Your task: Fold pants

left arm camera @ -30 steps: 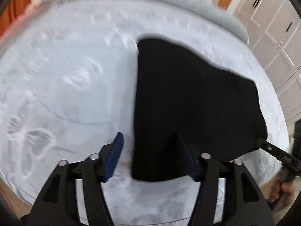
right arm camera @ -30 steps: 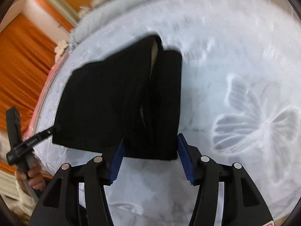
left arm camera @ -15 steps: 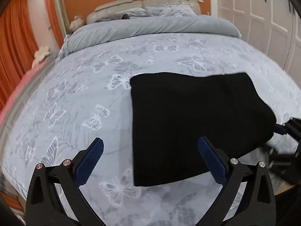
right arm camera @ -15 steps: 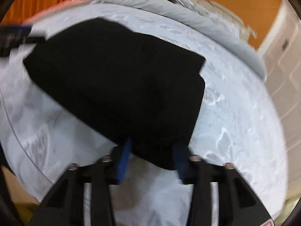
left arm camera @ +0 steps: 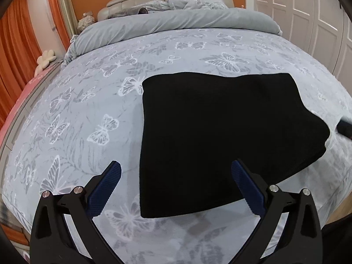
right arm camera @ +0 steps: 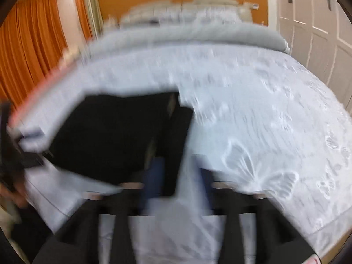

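Black pants lie folded flat on the grey butterfly bedspread. My left gripper is wide open and empty, held above the folded pants' near left corner. In the blurred right wrist view the pants lie left of centre. My right gripper hovers over their near right corner, with a gap between its blue fingers and nothing clearly held. The right gripper's tip shows at the left wrist view's right edge, beside the pants.
A rolled grey duvet and pillows lie at the bed's head, before a beige headboard. Orange curtains hang on the left. White wardrobe doors stand on the right. The bed's near edge runs just below the grippers.
The left gripper has opened wide and drawn back and up from the pants. The right gripper has swung around fast, and its view is now blurred and faces the headboard.
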Motion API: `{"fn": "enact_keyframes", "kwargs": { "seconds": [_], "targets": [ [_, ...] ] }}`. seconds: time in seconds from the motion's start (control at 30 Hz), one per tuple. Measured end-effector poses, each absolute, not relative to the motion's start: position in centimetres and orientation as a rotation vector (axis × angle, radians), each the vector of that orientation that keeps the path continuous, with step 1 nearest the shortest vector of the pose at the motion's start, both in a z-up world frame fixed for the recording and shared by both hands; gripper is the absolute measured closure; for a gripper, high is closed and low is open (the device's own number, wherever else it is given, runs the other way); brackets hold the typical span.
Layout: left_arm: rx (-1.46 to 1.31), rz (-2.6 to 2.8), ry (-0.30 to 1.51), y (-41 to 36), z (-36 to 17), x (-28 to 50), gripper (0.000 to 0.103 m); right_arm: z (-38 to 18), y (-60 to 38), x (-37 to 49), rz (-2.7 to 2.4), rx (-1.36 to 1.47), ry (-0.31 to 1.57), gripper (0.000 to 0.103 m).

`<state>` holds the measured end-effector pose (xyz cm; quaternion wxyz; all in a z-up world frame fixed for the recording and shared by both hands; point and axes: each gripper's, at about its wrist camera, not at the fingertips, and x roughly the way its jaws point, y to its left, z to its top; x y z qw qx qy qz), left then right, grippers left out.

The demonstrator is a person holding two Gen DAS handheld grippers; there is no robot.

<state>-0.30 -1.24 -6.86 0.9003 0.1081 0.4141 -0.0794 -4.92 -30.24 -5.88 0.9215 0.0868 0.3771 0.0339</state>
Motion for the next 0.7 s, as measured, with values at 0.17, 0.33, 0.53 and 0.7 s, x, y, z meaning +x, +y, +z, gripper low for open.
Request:
{"fn": "enact_keyframes", "kwargs": {
  "seconds": [0.17,0.33,0.53,0.7],
  "targets": [
    [0.235,-0.157,0.863,-1.5,-7.2,0.0,0.005,-5.3,-28.8,0.5,0.133,0.26,0.817,0.034],
    [0.243,-0.156,0.874,-1.6,-7.6,0.2,0.005,-7.0,-27.0,6.8,0.085,0.297,0.928,0.034],
    [0.237,-0.142,0.882,-0.9,-7.7,0.7,0.005,-10.2,-25.6,9.6,0.125,0.318,0.976,0.076],
    [0.18,-0.116,0.868,1.0,-6.5,1.4,0.005,-3.7,-26.3,6.6,0.196,0.351,0.81,0.099]
  ]
}}
